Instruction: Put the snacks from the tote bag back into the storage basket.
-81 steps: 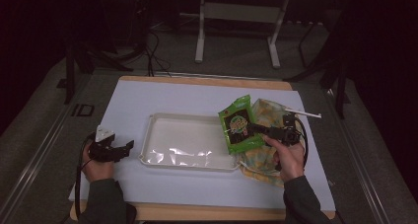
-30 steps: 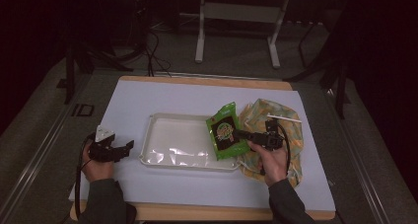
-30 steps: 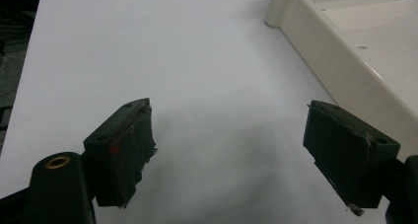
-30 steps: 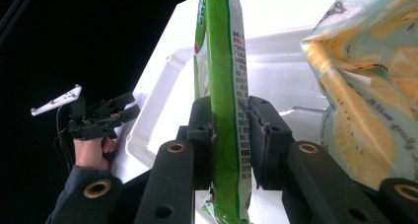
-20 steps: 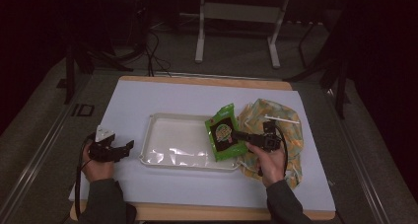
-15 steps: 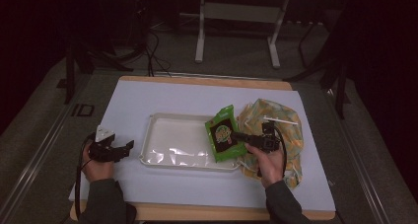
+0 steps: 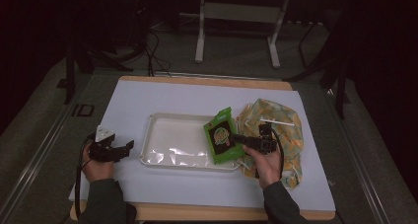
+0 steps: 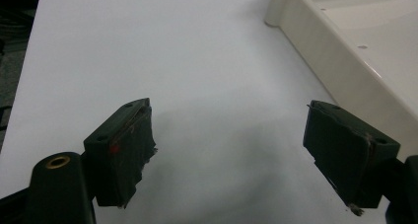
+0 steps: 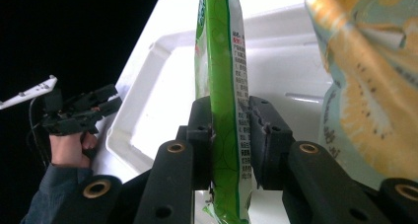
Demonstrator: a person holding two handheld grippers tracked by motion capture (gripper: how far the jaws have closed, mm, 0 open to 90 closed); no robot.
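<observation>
Table: white sheet [image 7: 162, 100] on a wooden top, dark room around.
Tray [image 7: 170, 142]: white, mid-table.
Pouch [image 7: 222, 137]: green, over the tray's 3 o'clock rim.
Right gripper [image 9: 230, 135]: pads clamped on the pouch.
Left gripper [image 8: 229, 150]: jaws wide, nothing between, at the tray's 9 o'clock.
Yellow bags [image 7: 278, 123]: at the pouch's 3 o'clock.

Dim room, table [image 7: 148, 100] lit from above, dark surroundings, glare on tray [image 7: 172, 152], soft focus
</observation>
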